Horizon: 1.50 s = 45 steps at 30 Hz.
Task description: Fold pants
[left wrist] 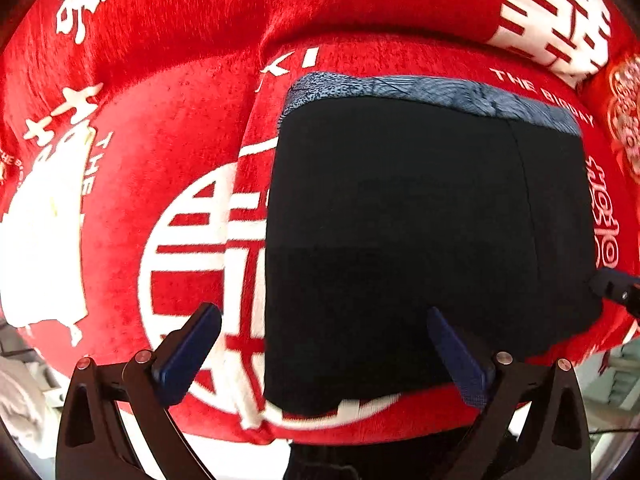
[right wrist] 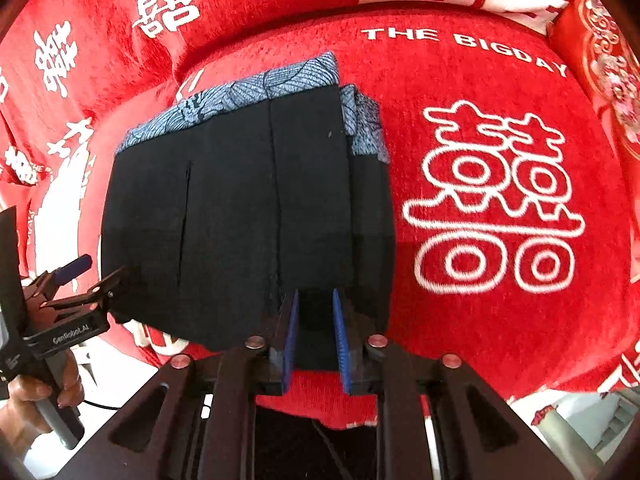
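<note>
The black pants lie folded into a compact block on the red sofa seat, with a blue patterned band along the far edge. My left gripper is open at the near left corner of the block, one finger over the red cover, one over the black cloth. It also shows in the right wrist view. My right gripper has its jaws partly closed, a narrow gap between the blue pads, at the near edge of the pants. Whether it pinches cloth is unclear. Its tip shows in the left wrist view.
The red sofa cover with white characters spreads to the right and behind. A red patterned cushion sits at the far right. The sofa's front edge runs just below both grippers, with pale floor beyond it.
</note>
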Available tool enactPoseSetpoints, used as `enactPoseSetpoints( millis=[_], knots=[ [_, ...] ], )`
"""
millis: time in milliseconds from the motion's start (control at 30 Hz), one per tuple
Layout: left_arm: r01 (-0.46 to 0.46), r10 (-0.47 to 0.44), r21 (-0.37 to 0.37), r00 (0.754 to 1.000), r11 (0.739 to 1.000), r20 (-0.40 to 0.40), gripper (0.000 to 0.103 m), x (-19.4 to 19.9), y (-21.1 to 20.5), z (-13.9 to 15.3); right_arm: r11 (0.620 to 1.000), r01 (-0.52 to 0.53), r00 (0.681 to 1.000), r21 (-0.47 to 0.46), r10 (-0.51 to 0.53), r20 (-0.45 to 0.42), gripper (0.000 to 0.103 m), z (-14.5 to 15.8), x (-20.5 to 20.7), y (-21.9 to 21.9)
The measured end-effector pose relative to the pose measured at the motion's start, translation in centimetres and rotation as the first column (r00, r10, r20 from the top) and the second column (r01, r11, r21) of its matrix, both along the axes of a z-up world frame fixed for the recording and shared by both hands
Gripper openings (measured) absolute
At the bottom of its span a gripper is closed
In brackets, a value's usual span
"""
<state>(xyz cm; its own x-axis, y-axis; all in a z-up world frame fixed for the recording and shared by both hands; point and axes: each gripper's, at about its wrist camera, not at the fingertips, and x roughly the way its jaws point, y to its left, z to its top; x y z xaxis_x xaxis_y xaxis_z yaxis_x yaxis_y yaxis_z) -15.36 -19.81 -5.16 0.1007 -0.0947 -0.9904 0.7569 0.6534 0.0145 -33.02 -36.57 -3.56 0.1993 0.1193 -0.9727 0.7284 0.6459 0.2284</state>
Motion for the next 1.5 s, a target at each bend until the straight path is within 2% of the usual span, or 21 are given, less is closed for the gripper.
enactPoseSetpoints(
  millis=[67,233,300,333,367,400,533,600,767,900,1100,1200,1500],
  knots=[
    [0.005,-0.005,0.010,1.000,1.000,0.001,0.103,-0.4,0.7,1.0,1.000,0.017,1.000,0.008,-0.017,-0.008,0.042,0.6,-0.6,0.4],
    [0.000,0.000,0.017,1.000,1.000,-0.008,0.103,-1.0,2.3,3.4,0.999,0.045,0.998,0.014,-0.045,-0.034,0.051,2.5,-1.7,2.0],
    [0.007,-0.007,0.033,1.000,0.999,-0.005,0.103,-1.2,2.7,4.2,0.999,0.048,0.998,0.013,-0.047,-0.032,0.057,3.3,-1.7,2.6],
    [0.010,-0.009,0.041,1.000,0.999,-0.002,0.103,-1.3,2.7,4.5,0.999,0.043,0.999,0.007,-0.043,-0.032,0.065,4.0,-1.6,3.1],
    [0.014,-0.014,0.049,1.000,0.999,0.001,0.103,-1.4,2.8,4.8,0.999,0.039,0.999,-0.003,-0.039,-0.033,0.076,4.5,-1.4,3.4],
    [0.017,-0.017,0.052,1.000,0.999,-0.002,0.103,-1.4,3.0,5.1,0.999,0.032,0.999,-0.028,-0.033,-0.033,0.081,5.2,-1.2,3.9],
    [0.017,-0.017,0.036,1.000,0.999,-0.014,0.103,-1.6,3.8,6.7,0.994,0.021,0.999,-0.109,-0.026,-0.042,0.087,7.0,-0.5,5.2],
    [0.013,-0.013,0.018,1.000,1.000,-0.015,0.103,-1.6,4.1,7.5,0.990,0.026,0.999,-0.138,-0.031,-0.036,0.101,7.9,-0.3,5.6],
    [0.011,-0.011,-0.005,0.999,1.000,0.032,0.103,-1.9,4.7,10.0,0.986,0.028,0.999,-0.165,-0.035,-0.037,0.103,10.1,-0.1,6.8],
    [0.006,-0.005,-0.029,1.000,1.000,0.022,0.103,-2.1,5.2,11.6,0.985,0.033,0.998,-0.171,-0.044,-0.056,0.103,11.5,-0.4,7.8],
    [0.071,-0.069,-0.023,0.994,0.997,0.083,0.103,-3.4,5.2,14.0,0.985,0.057,0.995,-0.162,-0.070,-0.074,0.103,13.1,-1.2,8.5],
    [0.087,-0.084,-0.026,0.993,0.996,0.086,0.103,-4.0,5.2,14.9,0.984,0.058,0.995,-0.170,-0.071,-0.075,0.103,13.7,-1.3,8.7],
    [-0.014,0.014,0.000,0.995,1.000,0.103,0.103,-5.3,5.5,15.7,0.978,-0.014,0.995,-0.208,-0.007,-0.097,0.103,15.2,-1.8,7.7]
  ],
)
